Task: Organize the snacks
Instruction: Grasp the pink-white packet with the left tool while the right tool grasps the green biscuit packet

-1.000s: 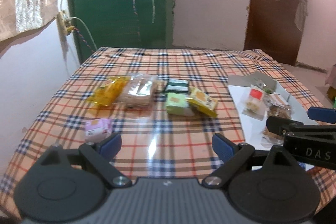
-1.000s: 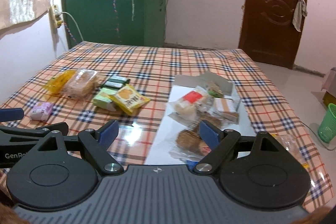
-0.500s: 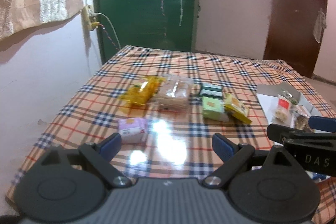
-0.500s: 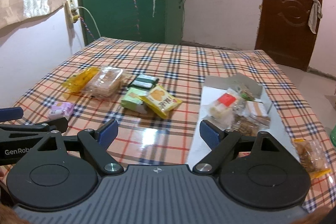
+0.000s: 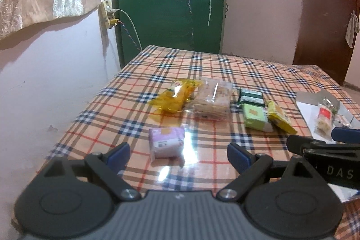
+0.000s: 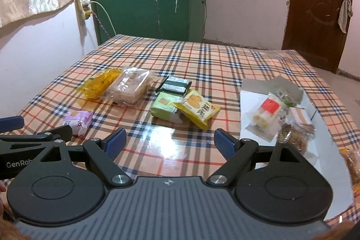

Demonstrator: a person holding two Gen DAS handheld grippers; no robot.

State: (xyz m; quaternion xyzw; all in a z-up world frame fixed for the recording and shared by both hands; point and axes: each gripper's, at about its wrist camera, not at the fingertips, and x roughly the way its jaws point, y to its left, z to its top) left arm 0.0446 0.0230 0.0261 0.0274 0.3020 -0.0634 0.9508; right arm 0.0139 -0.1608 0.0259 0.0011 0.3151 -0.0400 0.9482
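Both grippers tilt downward side by side, the left gripper (image 5: 177, 155) at nine o'clock of the right gripper (image 6: 169, 142), jaws wide apart and empty.

Right of the right tool (image 6: 169, 141), an orange packet (image 6: 351, 167) is cut off by the picture's edge, and its print is too blurred to read. Ahead of that tool, the small packets (image 6: 292, 127) piled on the white tray (image 6: 247, 91) overlap, hiding each other's labels. In the left wrist view the tray's near end (image 5: 347, 191) disappears behind the right tool's arm.
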